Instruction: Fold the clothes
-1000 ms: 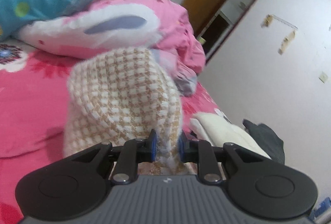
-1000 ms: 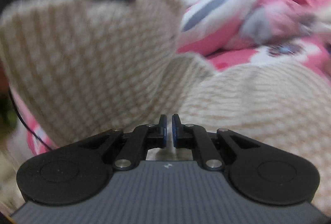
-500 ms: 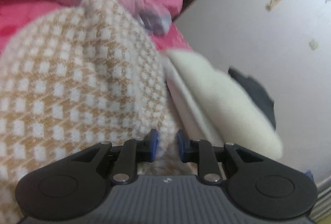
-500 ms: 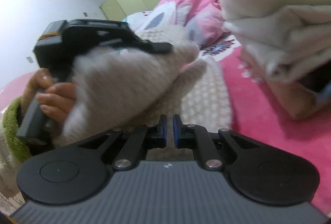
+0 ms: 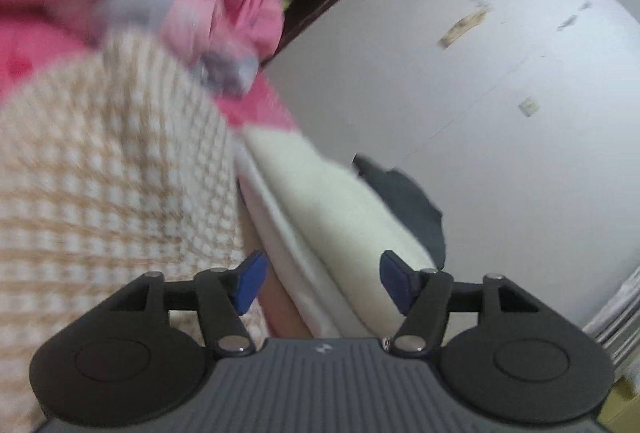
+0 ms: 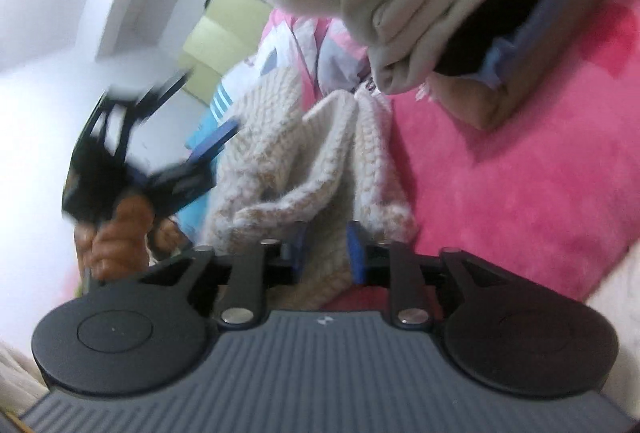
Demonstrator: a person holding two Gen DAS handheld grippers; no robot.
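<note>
Sweater: the beige-and-white checked sweater (image 5: 112, 185) fills the left half of the left wrist view, just left of the left gripper (image 5: 322, 283); in the right wrist view it lies bunched at centre on the pink bed (image 6: 540, 173), running down between the blue pads of the right gripper (image 6: 327, 253).
Left gripper: jaws wide apart and just opened, nothing between the pads; the left pad sits at the sweater's edge.
Right gripper: jaws partly apart, just been opening; knit lies in the gap, but whether the pads press it I cannot tell.
Folded pile: cream clothes (image 5: 328, 201) lie right of the sweater.
Change: earlier both grippers pinched the sweater; the left has now let go.
</note>
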